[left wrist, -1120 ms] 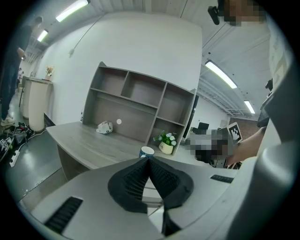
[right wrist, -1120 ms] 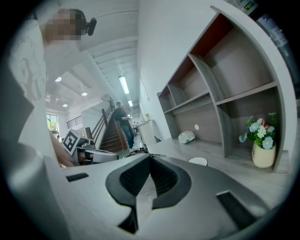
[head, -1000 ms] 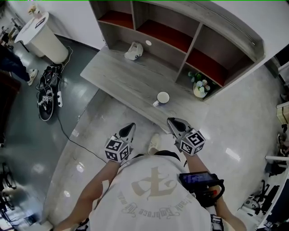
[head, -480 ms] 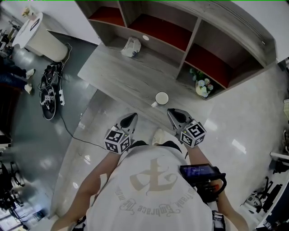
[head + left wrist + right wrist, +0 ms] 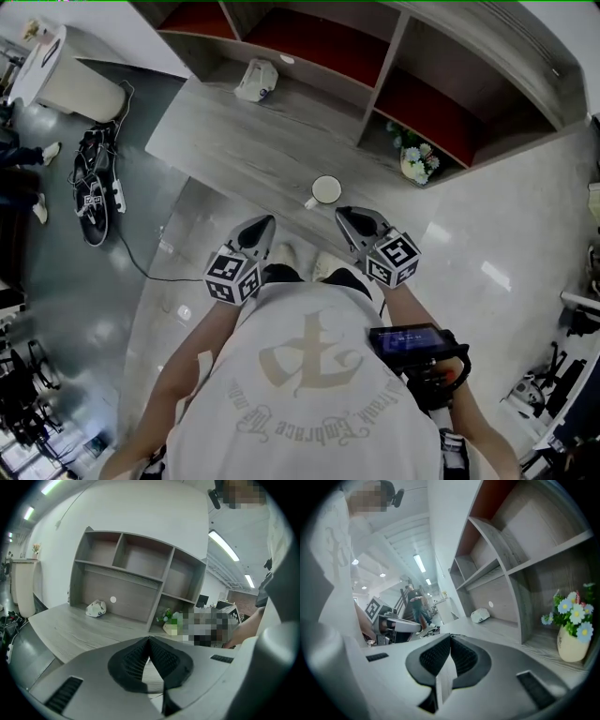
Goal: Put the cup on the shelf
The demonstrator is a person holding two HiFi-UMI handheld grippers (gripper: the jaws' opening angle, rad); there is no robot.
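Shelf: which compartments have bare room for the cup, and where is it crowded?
The upper middle compartment and upper right compartment show bare red floors. The desk is bare between the white bundle and the cup. Crowded: the lower right compartment, where the flower pot stands.

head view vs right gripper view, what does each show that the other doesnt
Only the head view: the cup on the desk, and a dark screened device at the wearer's waist. Only the right gripper view: the ceiling with its strip lights. Both: the flower vase, the white crumpled object and the shelf.
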